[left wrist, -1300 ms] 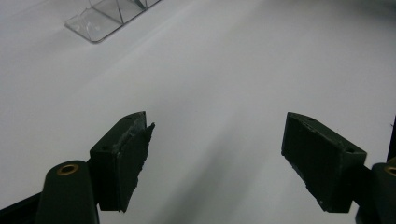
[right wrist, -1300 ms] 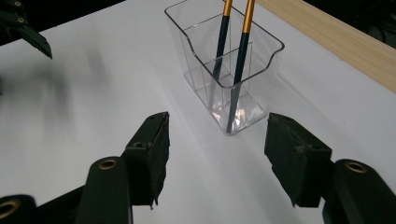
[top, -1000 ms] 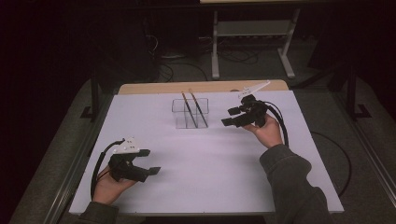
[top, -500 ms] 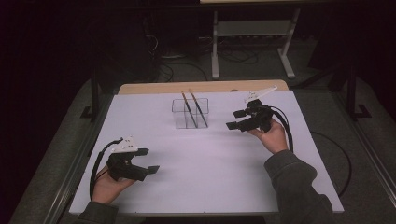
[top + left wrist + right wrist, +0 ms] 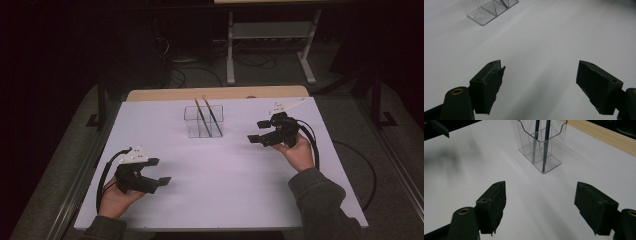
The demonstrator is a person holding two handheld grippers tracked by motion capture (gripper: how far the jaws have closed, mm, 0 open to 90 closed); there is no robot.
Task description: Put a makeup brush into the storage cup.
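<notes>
The clear holder (image 5: 203,121) stands upright near the far middle of the white table (image 5: 225,190), close to the wooden strip along the back edge, and two dark pencils (image 5: 207,117) lean inside it, tips down, tops poking out above the rim. From the right gripper view the holder (image 5: 541,143) looks split into compartments, and both pencils (image 5: 546,142) sit side by side towards the back of it, though exactly which cell each one occupies is hard to call through the clear walls.

Over on the right, the right gripper (image 5: 260,131) is held just off the table surface, to the right of the holder and a little nearer the person, apart from it and pointing across at it. Its jaws have just been opening, and they stand wide now with nothing but bare table between them; its own view (image 5: 540,207) confirms it, pads well apart and empty, holder straight ahead.

Down at the near left, the left gripper (image 5: 160,171) sits low over the table in the person's hand, well apart from the holder. Jaws spread wide here too, nothing between them, as its own view (image 5: 540,85) shows. The holder's base (image 5: 491,10) peeks in at the upper left corner of that view, far off across the white surface.
</notes>
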